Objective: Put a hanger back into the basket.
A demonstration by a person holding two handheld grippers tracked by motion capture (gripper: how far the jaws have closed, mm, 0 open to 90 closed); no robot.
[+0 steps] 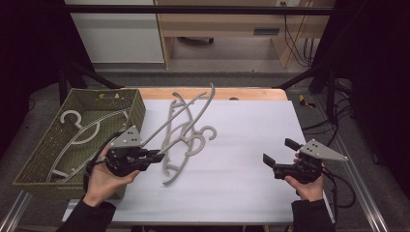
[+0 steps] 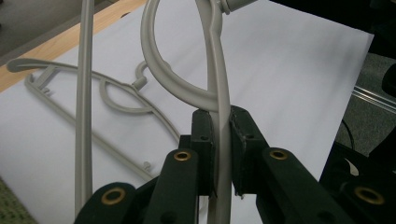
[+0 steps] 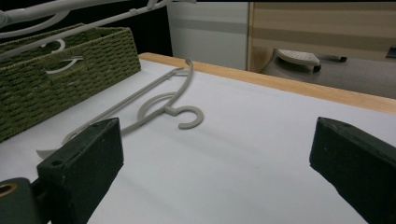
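**A:** Hangers first — where are they?

**B:** One grey plastic hanger (image 1: pixel 186 116) is pinched in the left gripper (image 1: pixel 157 155) and tilts up off the white table cover (image 1: pixel 251 145), its far end raised toward the wooden table edge (image 1: pixel 251 93). A second grey hanger (image 3: pixel 163 105) lies flat on the cover near it, hook toward the middle. Another hanger (image 1: pixel 77 130) lies inside the green woven basket (image 1: pixel 135 108) at the left end of the table.

**A:** How tight is that left grip?

**B:** Jaws nearly together, pads pressing a thin bar of the hanger (image 2: pixel 223 116) just beside its curved loop.

**A:** And the right gripper (image 1: pixel 278 155)?

**B:** Jaws spread wide with nothing between them, held low over bare cover at the right side, well apart from the hangers.
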